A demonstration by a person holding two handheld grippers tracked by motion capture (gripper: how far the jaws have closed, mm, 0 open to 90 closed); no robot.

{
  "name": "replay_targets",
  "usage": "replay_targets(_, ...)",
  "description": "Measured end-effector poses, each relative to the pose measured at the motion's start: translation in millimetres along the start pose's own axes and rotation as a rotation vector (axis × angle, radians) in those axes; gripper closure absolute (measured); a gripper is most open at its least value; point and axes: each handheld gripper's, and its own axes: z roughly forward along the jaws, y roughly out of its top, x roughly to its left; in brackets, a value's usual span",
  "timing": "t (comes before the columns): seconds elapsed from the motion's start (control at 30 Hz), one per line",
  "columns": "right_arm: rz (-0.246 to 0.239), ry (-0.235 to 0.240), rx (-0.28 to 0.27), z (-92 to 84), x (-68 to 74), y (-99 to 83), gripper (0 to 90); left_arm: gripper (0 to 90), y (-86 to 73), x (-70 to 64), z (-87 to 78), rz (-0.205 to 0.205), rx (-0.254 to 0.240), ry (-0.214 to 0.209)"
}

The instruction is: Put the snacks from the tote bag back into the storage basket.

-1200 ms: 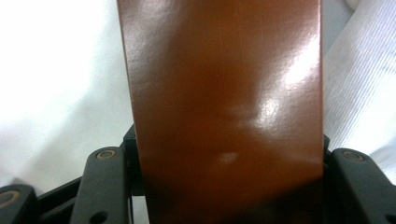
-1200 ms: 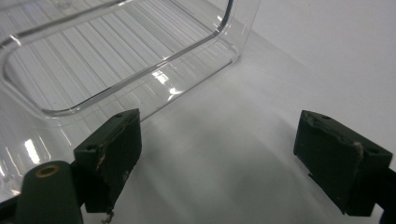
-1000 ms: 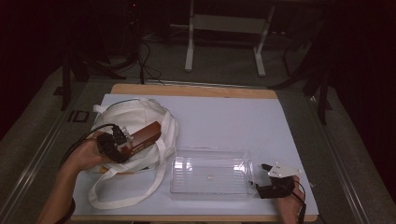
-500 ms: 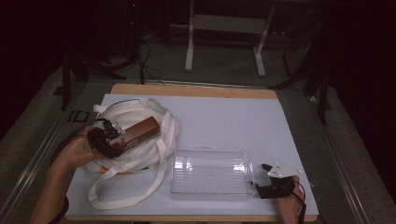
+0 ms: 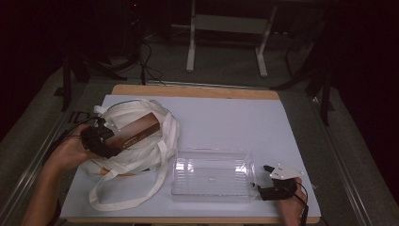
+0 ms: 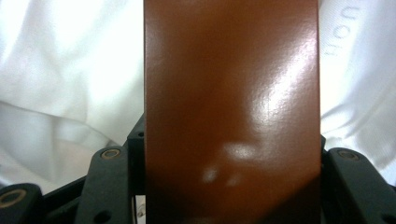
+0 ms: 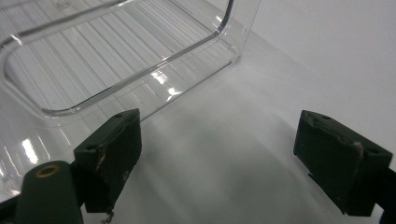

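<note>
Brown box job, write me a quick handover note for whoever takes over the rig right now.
Left gripper: shut on the brown box, clamped at its near end; the box is held over the white tote bag at the table's left.
Right gripper: open, holding nothing, resting on the table beside the right end of the clear plastic tray.
Done: the box is gripped and looks mostly out of the bag.
Left, as a guess: carry the box clear of the bag's straps and probably set it in the tray, which holds nothing yet. The right gripper could steady the tray.
</note>
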Motion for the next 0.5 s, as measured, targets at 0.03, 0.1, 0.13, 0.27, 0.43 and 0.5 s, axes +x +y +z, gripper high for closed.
replay_targets(0.03,-0.001,-0.001,0.0,0.2,0.0,0.0,15.0,43.9,0.1,-0.5,-1.8,0.005,0.002,0.003)
replay_targets(0.1,-0.001,-0.002,0.002,0.1,0.2,0.0,15.0,43.8,0.2,-1.6,-5.1,0.011,0.004,0.01)
replay_targets(0.13,-0.001,-0.002,0.002,0.1,0.2,0.0,15.0,43.8,0.2,-2.3,-6.7,0.015,0.003,0.013)
replay_targets(0.27,-0.001,-0.002,0.001,0.2,0.1,0.0,15.0,43.8,0.2,-5.7,-13.2,0.026,-0.015,-0.007)
replay_targets(0.43,-0.002,-0.002,0.001,0.2,0.0,0.0,15.0,43.8,1.5,-10.6,-18.6,0.048,-0.02,-0.002)
replay_targets(0.5,-0.003,-0.003,0.0,0.2,0.1,0.0,15.0,43.8,1.7,-12.1,-22.0,0.05,-0.036,-0.009)
